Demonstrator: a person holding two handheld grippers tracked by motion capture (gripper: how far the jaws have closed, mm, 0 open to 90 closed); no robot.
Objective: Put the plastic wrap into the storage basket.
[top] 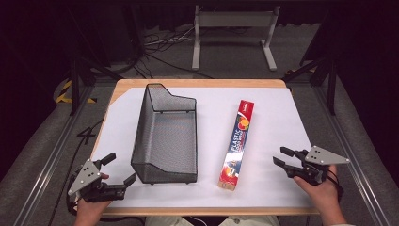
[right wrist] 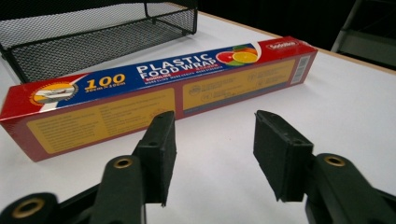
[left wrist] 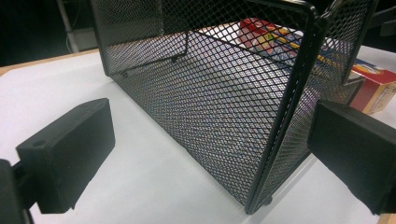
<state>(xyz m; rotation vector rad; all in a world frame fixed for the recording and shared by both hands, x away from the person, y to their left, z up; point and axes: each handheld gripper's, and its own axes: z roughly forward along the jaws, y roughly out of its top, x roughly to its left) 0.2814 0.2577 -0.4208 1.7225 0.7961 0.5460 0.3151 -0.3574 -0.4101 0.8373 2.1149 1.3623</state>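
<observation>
In the high view, the plastic wrap box (top: 237,145) lies flat on the white sheet of the tabletop (top: 282,113), right of centre. Its long axis runs from the near edge toward the far edge, leaning slightly right at the far end, and its near end sits close to the front edge. The black wire mesh basket (top: 165,136) stands just left of it, apart from it, with its long side roughly parallel. The right claw (top: 281,157) rests near the front right corner, pointing left at the box, half open and holding nothing. The left claw (top: 121,168) sits at the front left corner beside the basket's near end, spread wide and empty.

In the left gripper view, the left claw's jaws straddle the basket's (left wrist: 210,93) near corner without touching the mesh; the box (left wrist: 373,86) shows through and past it.

In the right gripper view, the box (right wrist: 159,88) lies broadside across the frame, the printed face up and the yellow side facing the right claw (right wrist: 212,149), whose fingers (right wrist: 161,149) stand apart short of it.

The likely step is grasping the box to put it in the basket. Doing it well probably means closing across the narrow width near the middle so it stays level, then keeping its length lined up with the basket's.
</observation>
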